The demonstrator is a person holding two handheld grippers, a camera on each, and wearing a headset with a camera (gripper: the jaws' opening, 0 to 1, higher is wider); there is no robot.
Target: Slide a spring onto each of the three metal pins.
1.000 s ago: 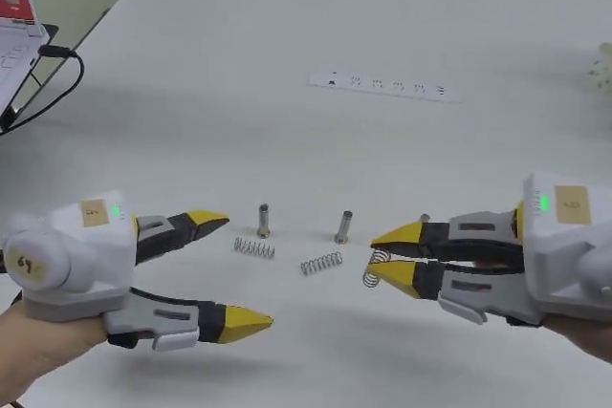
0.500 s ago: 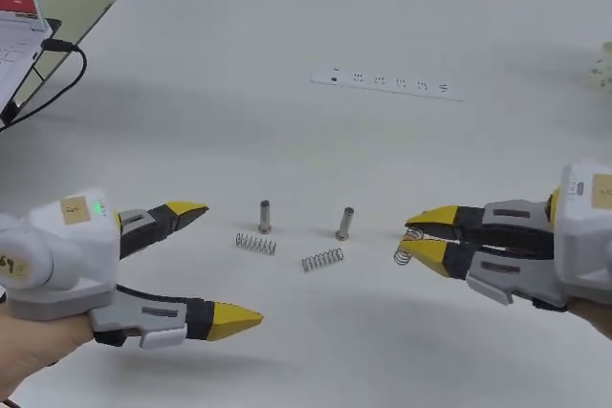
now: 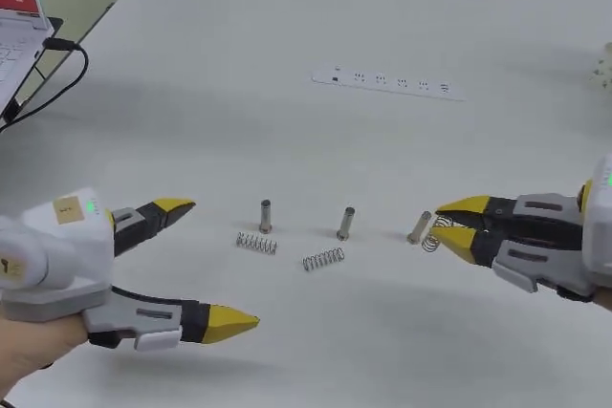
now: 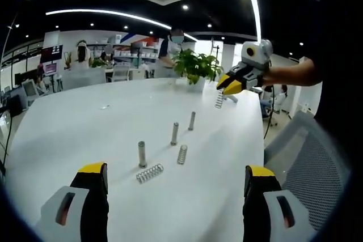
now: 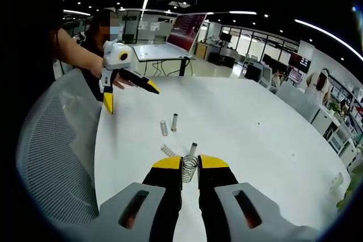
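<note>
Shifted right since a second ago, out from in front of the right pin (image 3: 419,227): held spring (image 3: 432,236), carried in the right gripper (image 3: 449,223). Pinched now at its upper coils between the yellow tips, jaws drawn narrow on it, coil hanging down past them with its long axis near upright (a slight lean in the head view). Sits just right of the right pin, close beside it and seemingly not touching; height of its lower end against the pin's top hard to judge. Seen from the right gripper view, pin straight ahead, just beyond the coil. Judged from that: calls for a short move left with the open lower end brought over the pin's top and the axis lined up with the pin, then lowering. Plainly work for the right gripper, far nearer than the left.

Standing upright farther left in the same row: middle pin (image 3: 345,224), then left pin (image 3: 265,216), both bare. Lying flat on the table (image 3: 287,140) just near of them: middle spring (image 3: 322,259) and left spring (image 3: 255,244), long axes roughly left to right, so likely needing to be stood up before threading. Waiting at the near left, well apart from the row: left gripper (image 3: 210,262), jaws spread wide, holding nothing. No pin dressed yet.
</note>
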